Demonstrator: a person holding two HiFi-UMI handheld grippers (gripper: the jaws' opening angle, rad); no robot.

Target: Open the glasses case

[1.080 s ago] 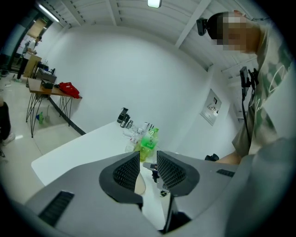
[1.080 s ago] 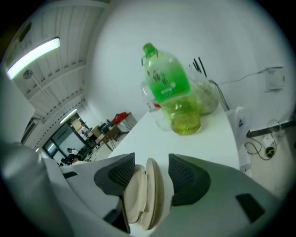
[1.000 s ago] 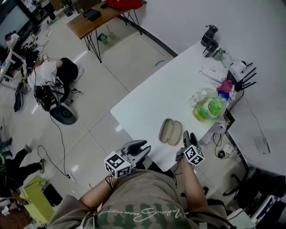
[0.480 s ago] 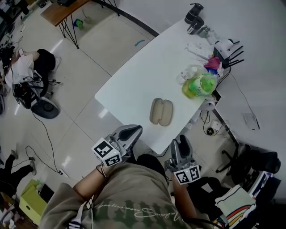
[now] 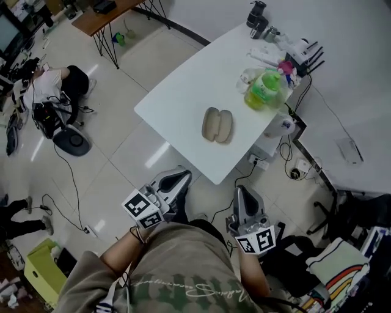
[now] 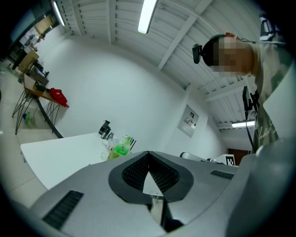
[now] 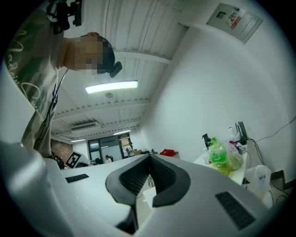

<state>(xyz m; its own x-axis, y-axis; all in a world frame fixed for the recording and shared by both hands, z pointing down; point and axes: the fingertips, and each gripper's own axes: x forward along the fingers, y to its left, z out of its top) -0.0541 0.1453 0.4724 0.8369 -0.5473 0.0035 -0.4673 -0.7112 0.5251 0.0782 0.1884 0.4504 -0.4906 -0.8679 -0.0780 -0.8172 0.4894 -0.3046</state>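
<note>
The beige glasses case [image 5: 217, 125] lies on the white table [image 5: 177, 98] with its two halves spread side by side, near the table's front right edge. Both grippers hang off the table, over the floor, close to the person's body. My left gripper [image 5: 179, 178] is shut with nothing between its jaws. My right gripper [image 5: 243, 193] is also shut and empty. In the left gripper view the shut jaws [image 6: 149, 155] point level toward the table [image 6: 55, 152]. The right gripper view shows its shut jaws [image 7: 149, 163] and no case.
A green bottle [image 5: 261, 88] and other clutter crowd the table's far right end, with a black router [image 5: 300, 50] and a dark flask [image 5: 256, 14]. Cables [image 5: 287, 159] hang off the right side. A person [image 5: 58, 85] sits on the floor at the left.
Both grippers have drawn back from the table's edge toward the body, and the view has backed away. The left jaws went from open to shut. The case has not moved on the table.
</note>
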